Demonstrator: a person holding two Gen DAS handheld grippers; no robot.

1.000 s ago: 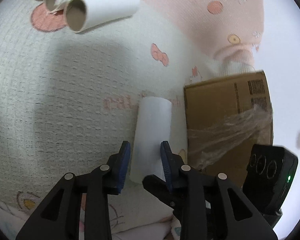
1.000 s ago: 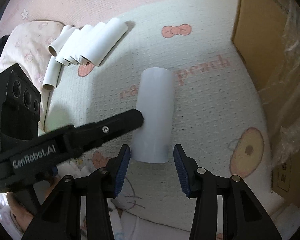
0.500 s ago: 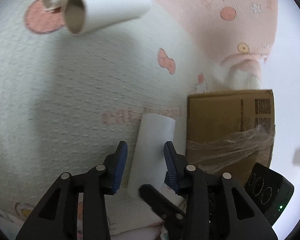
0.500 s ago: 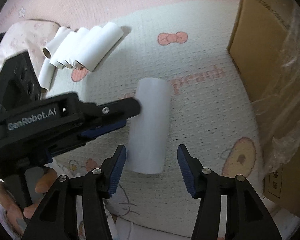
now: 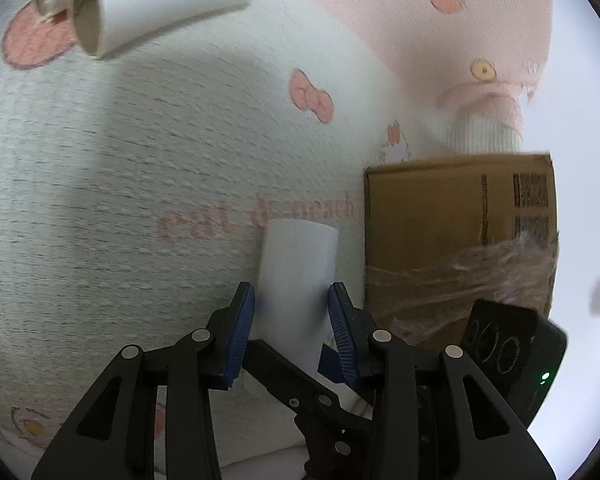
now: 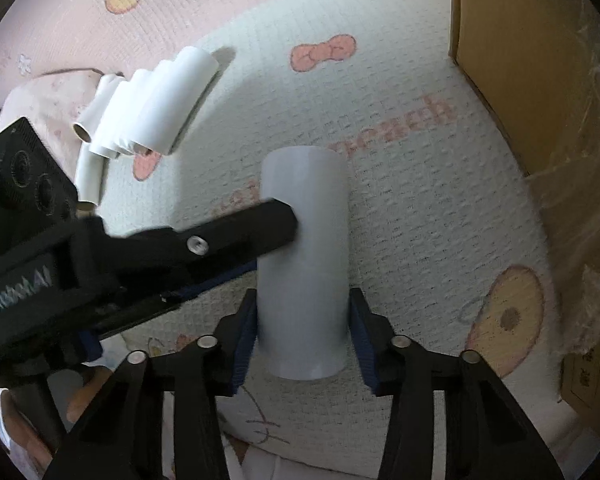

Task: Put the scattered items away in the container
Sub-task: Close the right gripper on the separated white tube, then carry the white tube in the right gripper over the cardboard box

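Right wrist: right claw [image 6: 303, 340] spread around white roll [image 6: 304, 264], left claw [image 5: 291, 330] likewise.

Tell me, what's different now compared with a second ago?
The right gripper has moved forward, so its open fingers now sit on either side of the white roll, not yet clamping it. The left gripper also straddles it, reaching in from the side. The roll, the pile of tubes and the cardboard box stayed put.

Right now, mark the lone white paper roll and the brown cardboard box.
lone white paper roll [image 6: 304, 264], right wrist view, mid side wall.
brown cardboard box [image 5: 432, 208], left wrist view, bare side panel.
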